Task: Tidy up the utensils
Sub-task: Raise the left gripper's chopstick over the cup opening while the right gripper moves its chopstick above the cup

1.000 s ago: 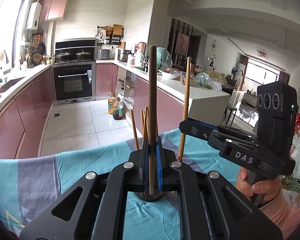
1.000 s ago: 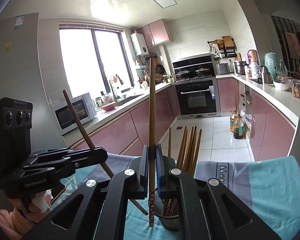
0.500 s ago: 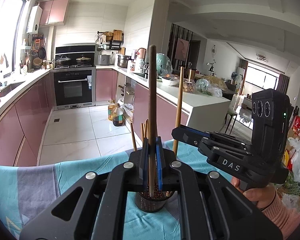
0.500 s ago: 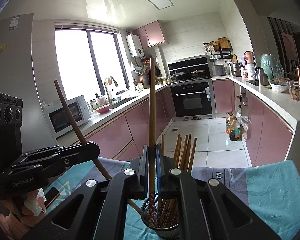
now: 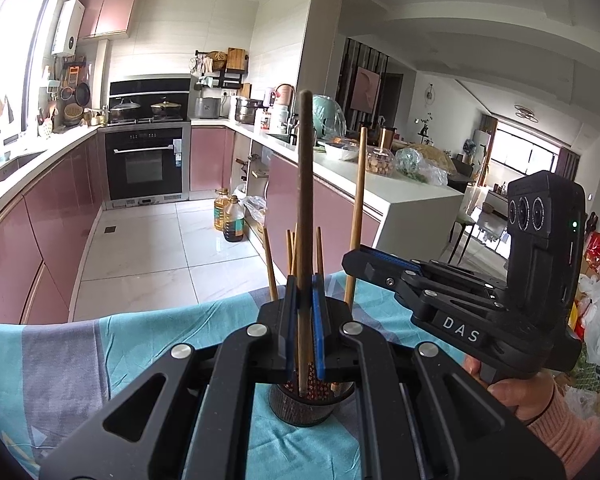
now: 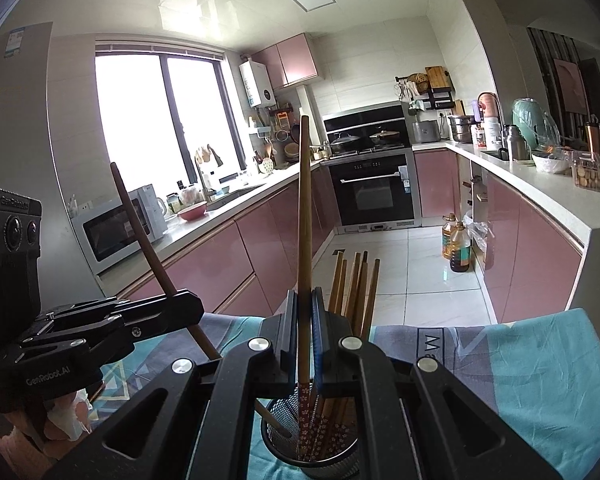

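My left gripper [image 5: 304, 300] is shut on a dark brown chopstick [image 5: 305, 200] held upright, its lower end down in a black mesh holder [image 5: 302, 404]. Several wooden chopsticks [image 5: 290, 256] stand in that holder. To the right, my right gripper [image 5: 350, 262] is shut on a lighter chopstick [image 5: 357, 208]. In the right wrist view, my right gripper [image 6: 305, 312] pinches that light chopstick [image 6: 305, 220], whose flower-patterned end is inside the holder [image 6: 276, 436]. The left gripper [image 6: 192, 308] holds the dark chopstick [image 6: 140, 232] slanting into the holder.
The holder stands on a teal and grey tablecloth [image 5: 148, 344] [image 6: 540, 380]. Beyond the table's far edge are the tiled kitchen floor, pink cabinets [image 5: 40, 232], oil bottles [image 5: 230, 220] and a white counter [image 5: 412, 200]. A hand [image 5: 512, 396] grips the right gripper's handle.
Both grippers have drawn back and up a little from the holder, which shows more fully now. Both chopstick ends are now inside it. The right gripper has shifted toward the left one.
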A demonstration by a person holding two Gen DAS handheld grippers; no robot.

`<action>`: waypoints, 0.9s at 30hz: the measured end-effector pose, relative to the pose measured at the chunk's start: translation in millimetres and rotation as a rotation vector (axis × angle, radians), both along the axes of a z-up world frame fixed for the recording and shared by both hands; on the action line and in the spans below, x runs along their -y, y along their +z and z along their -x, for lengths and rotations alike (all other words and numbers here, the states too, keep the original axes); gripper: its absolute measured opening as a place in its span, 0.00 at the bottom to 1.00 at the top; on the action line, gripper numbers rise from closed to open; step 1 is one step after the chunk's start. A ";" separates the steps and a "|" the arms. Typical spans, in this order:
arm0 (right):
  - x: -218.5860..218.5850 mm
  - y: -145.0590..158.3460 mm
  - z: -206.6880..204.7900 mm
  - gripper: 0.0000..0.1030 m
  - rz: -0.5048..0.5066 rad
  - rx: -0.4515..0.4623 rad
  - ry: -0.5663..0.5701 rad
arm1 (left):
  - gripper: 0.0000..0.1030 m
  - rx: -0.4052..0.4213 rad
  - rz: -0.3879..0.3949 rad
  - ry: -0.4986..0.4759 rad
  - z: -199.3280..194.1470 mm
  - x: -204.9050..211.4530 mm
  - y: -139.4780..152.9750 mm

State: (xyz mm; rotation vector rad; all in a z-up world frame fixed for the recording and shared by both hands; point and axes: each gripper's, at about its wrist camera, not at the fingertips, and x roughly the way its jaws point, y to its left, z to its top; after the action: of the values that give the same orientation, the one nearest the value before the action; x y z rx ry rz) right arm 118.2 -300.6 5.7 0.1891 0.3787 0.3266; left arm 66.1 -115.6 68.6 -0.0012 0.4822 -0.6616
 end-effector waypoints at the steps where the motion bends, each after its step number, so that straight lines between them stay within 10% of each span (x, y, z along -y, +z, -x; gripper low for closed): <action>1: -1.0 0.1 -1.4 0.06 0.002 -0.003 -0.001 | 0.07 -0.003 -0.001 -0.001 -0.3 0.5 -0.4; 27: -2.1 -15.5 -6.3 0.06 0.013 -0.047 -0.005 | 0.07 -0.037 -0.042 -0.004 -26.8 12.7 -2.9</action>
State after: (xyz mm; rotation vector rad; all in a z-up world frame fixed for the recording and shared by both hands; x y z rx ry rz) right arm 124.6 -298.5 -9.8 0.1848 0.4264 0.3151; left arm 92.9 -128.3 65.7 0.0276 0.5318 -0.6559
